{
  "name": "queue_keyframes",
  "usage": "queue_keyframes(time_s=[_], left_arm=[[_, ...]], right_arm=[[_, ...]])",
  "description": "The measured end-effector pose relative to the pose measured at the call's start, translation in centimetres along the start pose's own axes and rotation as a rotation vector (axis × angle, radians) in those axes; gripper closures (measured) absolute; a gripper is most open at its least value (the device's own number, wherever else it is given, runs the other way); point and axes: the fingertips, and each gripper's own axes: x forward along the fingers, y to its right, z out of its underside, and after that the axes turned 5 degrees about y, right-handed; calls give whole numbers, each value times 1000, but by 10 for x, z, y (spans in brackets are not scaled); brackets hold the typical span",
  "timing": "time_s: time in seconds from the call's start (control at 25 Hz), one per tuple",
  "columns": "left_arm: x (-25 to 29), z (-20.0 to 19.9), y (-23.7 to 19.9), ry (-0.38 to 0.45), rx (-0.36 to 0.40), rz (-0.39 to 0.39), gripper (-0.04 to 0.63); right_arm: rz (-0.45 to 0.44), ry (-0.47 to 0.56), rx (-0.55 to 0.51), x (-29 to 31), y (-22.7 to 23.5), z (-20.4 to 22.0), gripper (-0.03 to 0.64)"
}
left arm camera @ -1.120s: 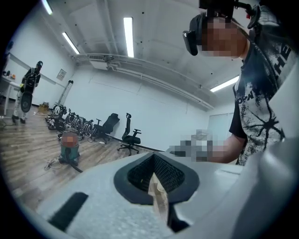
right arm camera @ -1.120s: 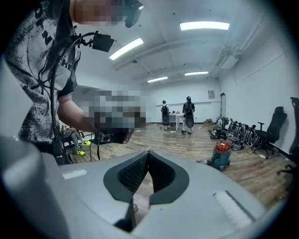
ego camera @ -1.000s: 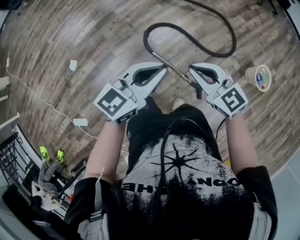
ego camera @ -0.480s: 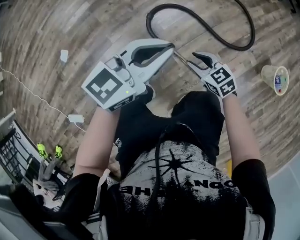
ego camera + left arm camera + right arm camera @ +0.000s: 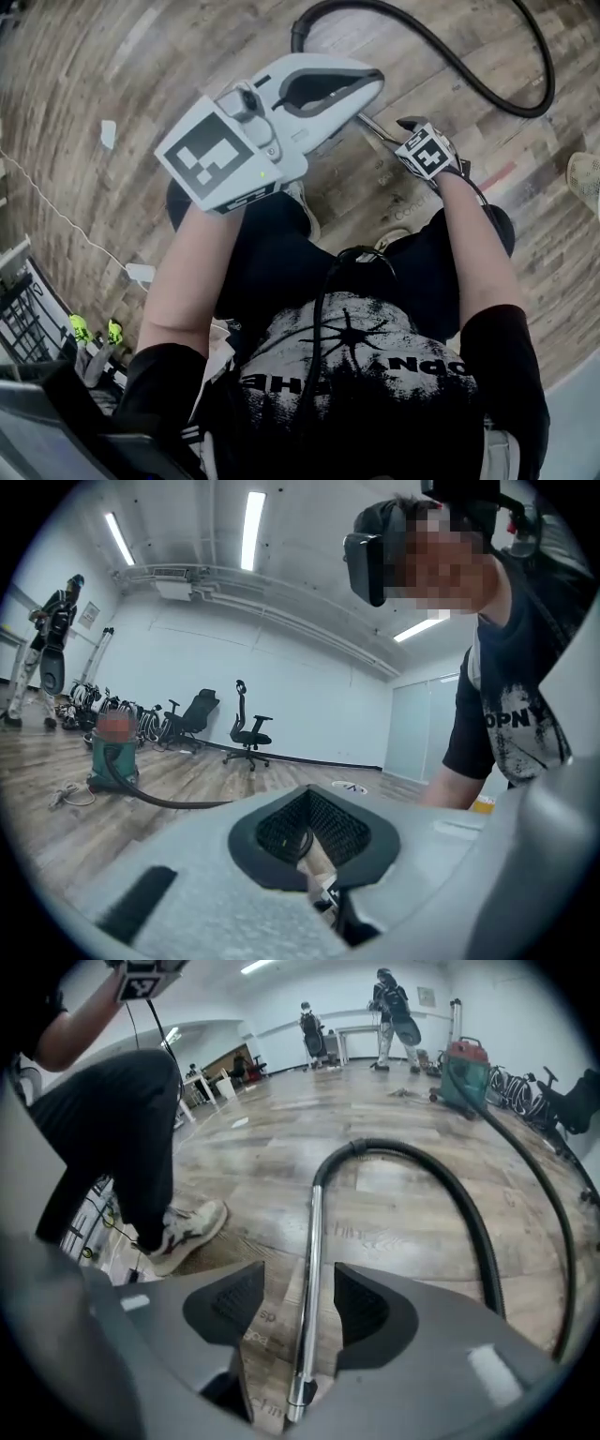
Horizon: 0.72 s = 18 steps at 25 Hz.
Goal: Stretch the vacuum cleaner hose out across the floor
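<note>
Right claw (image 5: 302, 1309) angled down at the wood-plank floor (image 5: 403, 1232), jaws just opened wide, straddling without gripping the shiny chrome wand (image 5: 311, 1241) of the black ribbed vacuum hose (image 5: 473, 1241), hose looping over the floor, left claw (image 5: 319, 855) closed, empty

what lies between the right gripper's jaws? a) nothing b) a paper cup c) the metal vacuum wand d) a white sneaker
c: in the right gripper view the metal vacuum wand runs between the jaws of the right gripper, which have just been opening and stand clear of it.
</note>
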Motion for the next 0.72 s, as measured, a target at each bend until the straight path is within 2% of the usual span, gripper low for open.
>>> queue_keyframes(time_s=[0.12, 0.28, 0.36, 0.44, 0.48, 0.6, 0.68, 0.72], left_arm=[[-3, 19, -11, 22, -10, -23, 595], [-21, 38, -17, 30, -20, -107, 595], [-32, 49, -17, 20, -34, -142, 595], [-43, 61, -17, -2, -40, -176, 595], [-46, 67, -17, -6, -45, -189, 595], [-49, 81, -13, 1, -37, -223, 595], [-52, 94, -10, -24, -32, -253, 595], [-55, 97, -9, -34, -36, -264, 595]], right_arm=[[18, -114, -10, 52, 22, 41, 374], [-96, -193, 25, 102, 2, 79, 374], [-62, -267, 0, 112, 8, 93, 374], [27, -378, -32, 114, 24, 110, 373], [58, -401, -45, 118, 31, 113, 374], [111, -418, -50, 129, 42, 119, 399], [108, -366, -45, 142, 39, 117, 433], [92, -325, -45, 149, 36, 111, 425]])
